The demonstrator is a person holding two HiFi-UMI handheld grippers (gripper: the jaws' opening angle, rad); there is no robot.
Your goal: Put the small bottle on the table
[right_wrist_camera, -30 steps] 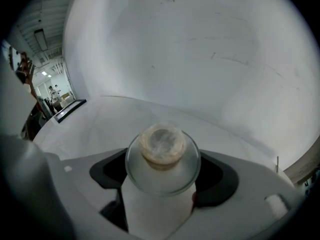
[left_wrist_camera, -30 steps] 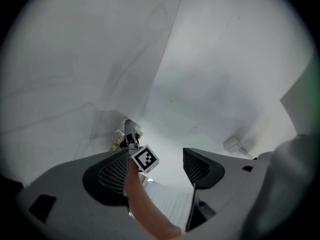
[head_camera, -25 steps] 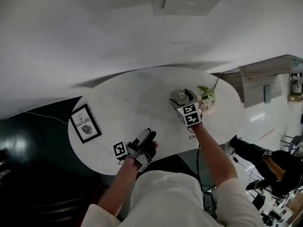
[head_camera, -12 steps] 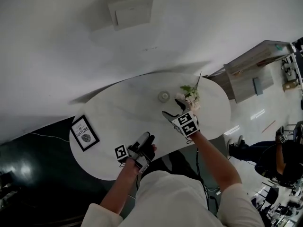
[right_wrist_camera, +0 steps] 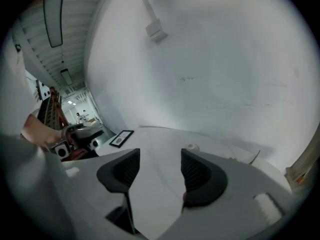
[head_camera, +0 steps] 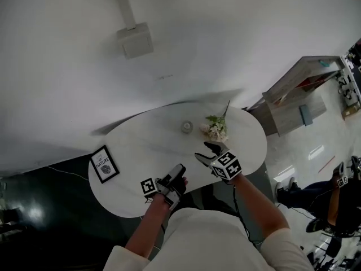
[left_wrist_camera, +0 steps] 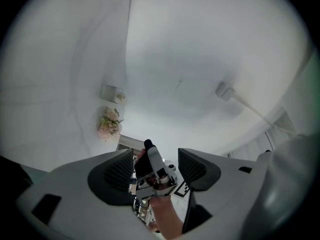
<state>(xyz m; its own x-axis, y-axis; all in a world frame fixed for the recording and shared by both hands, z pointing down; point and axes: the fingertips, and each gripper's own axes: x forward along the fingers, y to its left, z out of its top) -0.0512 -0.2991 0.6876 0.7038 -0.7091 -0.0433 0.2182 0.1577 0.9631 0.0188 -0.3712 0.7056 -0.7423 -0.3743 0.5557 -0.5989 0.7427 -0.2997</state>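
The small pale bottle (head_camera: 186,127) stands upright on the white oval table (head_camera: 146,145), just left of a bunch of flowers (head_camera: 215,127). My right gripper (head_camera: 206,152) hovers over the table's near side, well apart from the bottle; its jaws are closing with nothing between them. In the right gripper view the bottle (right_wrist_camera: 190,147) shows far beyond the right gripper (right_wrist_camera: 160,159). My left gripper (head_camera: 179,174) is at the table's front edge, jaws closing and empty. The left gripper view shows the left gripper (left_wrist_camera: 156,156), the bottle (left_wrist_camera: 112,93) and the flowers (left_wrist_camera: 109,123).
A black-framed picture (head_camera: 104,164) lies at the table's left end. A white box (head_camera: 135,39) hangs on the wall behind. A wooden cabinet (head_camera: 299,97) stands to the right, and a person's legs (head_camera: 333,196) show at the lower right. Dark floor (head_camera: 34,208) lies left.
My right gripper has drawn back from the bottle toward the near edge, leaving the bottle standing beside the flowers. Both grippers' jaws have narrowed. The left gripper has stayed at the front edge.
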